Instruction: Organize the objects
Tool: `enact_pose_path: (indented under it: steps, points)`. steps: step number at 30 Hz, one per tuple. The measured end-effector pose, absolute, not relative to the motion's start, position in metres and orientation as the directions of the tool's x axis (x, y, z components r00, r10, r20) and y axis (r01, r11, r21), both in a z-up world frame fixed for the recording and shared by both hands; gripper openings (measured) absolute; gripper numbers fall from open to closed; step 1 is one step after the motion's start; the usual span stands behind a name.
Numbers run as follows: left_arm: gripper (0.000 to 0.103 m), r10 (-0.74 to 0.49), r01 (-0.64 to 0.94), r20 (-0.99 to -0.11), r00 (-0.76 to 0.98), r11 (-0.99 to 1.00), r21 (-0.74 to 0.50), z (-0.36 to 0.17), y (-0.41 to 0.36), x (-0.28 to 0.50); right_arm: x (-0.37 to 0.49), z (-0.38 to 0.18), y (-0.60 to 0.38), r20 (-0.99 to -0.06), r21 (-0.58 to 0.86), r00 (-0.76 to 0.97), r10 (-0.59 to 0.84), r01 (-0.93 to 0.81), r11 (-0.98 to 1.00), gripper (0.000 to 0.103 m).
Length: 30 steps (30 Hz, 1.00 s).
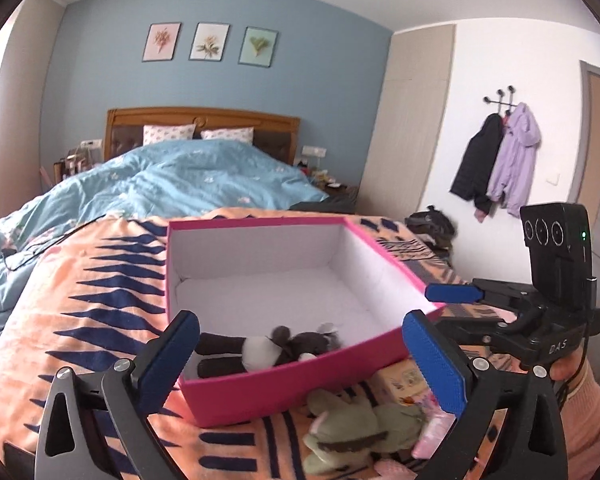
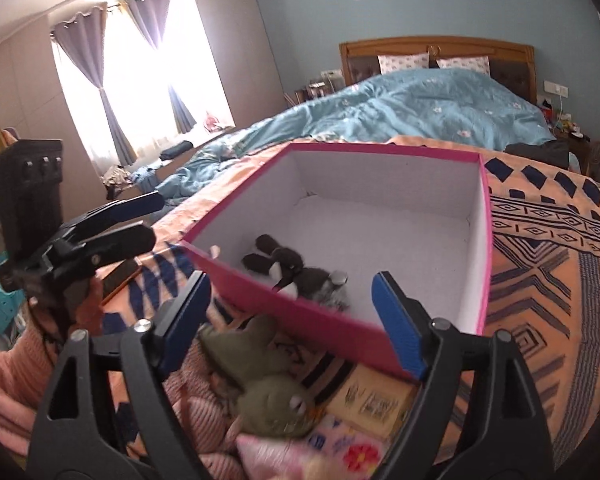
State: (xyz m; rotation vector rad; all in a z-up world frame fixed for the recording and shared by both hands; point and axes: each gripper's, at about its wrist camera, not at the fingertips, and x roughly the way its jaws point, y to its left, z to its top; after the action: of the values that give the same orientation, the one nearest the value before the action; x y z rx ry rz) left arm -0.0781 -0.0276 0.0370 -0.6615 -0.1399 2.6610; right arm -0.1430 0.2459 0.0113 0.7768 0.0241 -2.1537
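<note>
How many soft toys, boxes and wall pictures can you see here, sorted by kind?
Soft toys: 2, a dark one in the pink box, a green one outside on the blanket
Boxes: 1, pink box
Wall pictures: 3
Total: 6

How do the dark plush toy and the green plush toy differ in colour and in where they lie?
Colour: the dark plush toy is dark brown with a white middle; the green plush toy is olive green all over.
Place: the dark plush toy lies inside the pink box, near its front wall; the green plush toy lies outside, on the patterned blanket in front of that wall.
Both are soft toys lying down, and neither is gripped.
</note>
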Motion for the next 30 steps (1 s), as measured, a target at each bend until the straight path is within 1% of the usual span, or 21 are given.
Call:
enact_pose_path:
  steps: [5, 10, 14, 19, 23, 25, 27, 30]
  points:
    - [0.103, 0.408, -0.379, -0.414, -0.813, -0.912, -0.156, 0.034, -0.017, -0.051, -0.113, 0.003, 0.273, -0.519, 0.288, -0.452, -0.725, 0.706, -0.647, 0.085]
    - [0.103, 0.420, -0.413, -0.447, -0.790, -0.903, -0.118, 0.019, -0.006, -0.033, -0.082, -0.012, 0.286, -0.531, 0.305, -0.426, -0.732, 0.710, -0.635, 0.085]
    - [0.103, 0.436, -0.424, -0.466, -0.770, -0.895, -0.137, 0.006, -0.008, -0.021, -0.057, -0.026, 0.286, -0.548, 0.290, -0.412, -0.728, 0.723, -0.627, 0.085]
    - [0.103, 0.434, -0.407, -0.496, -0.752, -0.898, -0.169, -0.011, -0.013, -0.013, -0.030, -0.039, 0.282, -0.537, 0.324, -0.342, -0.771, 0.760, -0.563, 0.084]
    - [0.103, 0.427, -0.378, -0.520, -0.739, -0.903, -0.204, -0.025, -0.021, -0.010, -0.017, -0.054, 0.267, -0.579, 0.291, -0.323, -0.749, 0.776, -0.560, 0.083]
    - [0.103, 0.425, -0.366, -0.528, -0.735, -0.905, -0.218, -0.030, -0.025, -0.008, -0.018, -0.065, 0.259, -0.615, 0.284, -0.311, -0.724, 0.769, -0.572, 0.077]
    - [0.103, 0.418, -0.355, -0.537, -0.733, -0.908, -0.222, -0.035, -0.025, -0.006, -0.018, -0.074, 0.255, -0.631, 0.296, -0.294, -0.718, 0.764, -0.573, 0.071]
    - [0.103, 0.418, -0.348, -0.545, -0.726, -0.908, -0.232, -0.040, -0.028, -0.003, -0.020, -0.085, 0.250, -0.648, 0.310, -0.286, -0.706, 0.747, -0.587, 0.069]
